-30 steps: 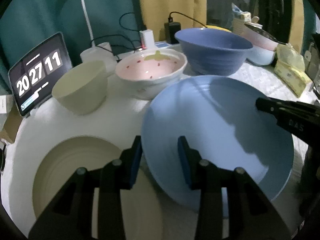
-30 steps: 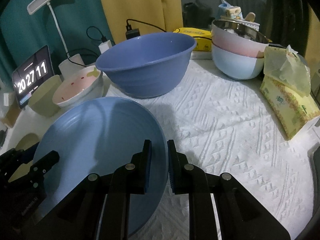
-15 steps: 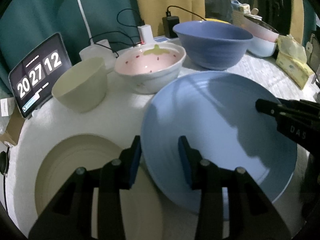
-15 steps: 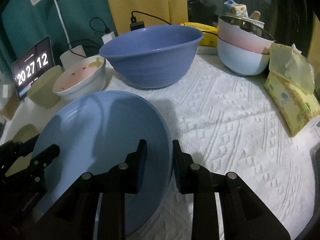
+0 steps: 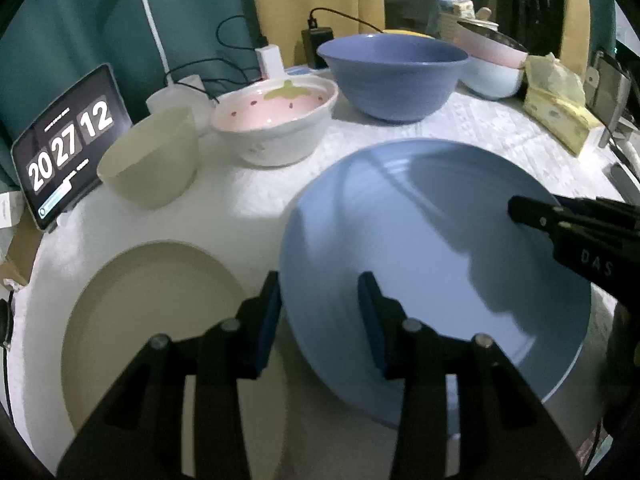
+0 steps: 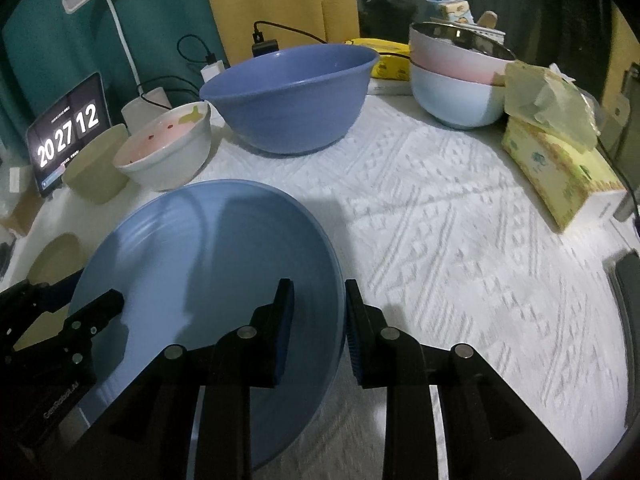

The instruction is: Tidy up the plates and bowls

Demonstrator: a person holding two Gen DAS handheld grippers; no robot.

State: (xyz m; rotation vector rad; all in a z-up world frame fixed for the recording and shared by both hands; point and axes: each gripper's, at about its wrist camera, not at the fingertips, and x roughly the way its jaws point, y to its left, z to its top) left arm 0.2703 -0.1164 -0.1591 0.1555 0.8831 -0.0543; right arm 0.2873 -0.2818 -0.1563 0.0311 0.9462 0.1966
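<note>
Both my grippers, left (image 5: 318,312) and right (image 6: 318,320), straddle the round light-blue ceramic plate's (image 5: 432,248) rim unclenched; a strawberry-patterned white bowl (image 5: 276,124) sits at eleven o'clock.

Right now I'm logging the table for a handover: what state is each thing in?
Blue plate: tilted, its rim between both tools' jaws.
Left tool: open, straddling the plate's rim.
Right tool: open, straddling the opposite rim.
Beige plate: flat, empty.
Blue bowl: upright, empty.
Strawberry bowl: upright, empty.
Beige bowl: tipped sideways.
Clock: lit.
</note>
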